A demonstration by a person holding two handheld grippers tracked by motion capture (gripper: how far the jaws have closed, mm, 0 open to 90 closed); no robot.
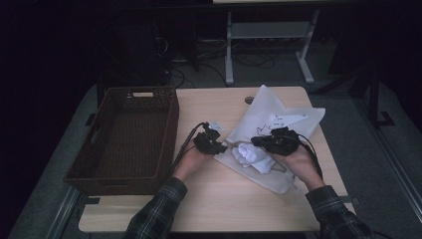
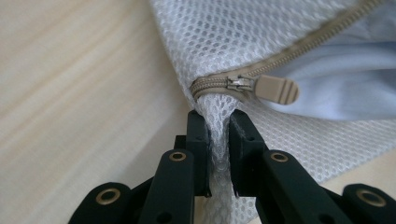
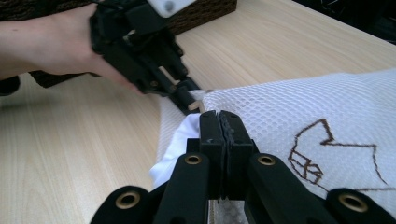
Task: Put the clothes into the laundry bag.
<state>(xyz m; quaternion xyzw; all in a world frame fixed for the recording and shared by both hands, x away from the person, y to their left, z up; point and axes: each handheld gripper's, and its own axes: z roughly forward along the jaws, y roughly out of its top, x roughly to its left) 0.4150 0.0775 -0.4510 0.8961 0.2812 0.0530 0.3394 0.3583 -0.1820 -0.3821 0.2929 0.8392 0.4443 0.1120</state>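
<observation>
As both grip, mesh bag [image 2: 280, 28] corner in left gripper [image 2: 218, 122], edge in right gripper [image 3: 219, 122]

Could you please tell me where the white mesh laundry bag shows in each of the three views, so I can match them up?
High view: the mesh bag lies right of centre on the table, beside the wicker basket.
Left gripper view: it runs from top centre to lower right, its corner pinched in the left tongs.
Right gripper view: right half, edge clamped in the right tongs.
Shared landmark: the bag's corner by the beige zipper.
</observation>
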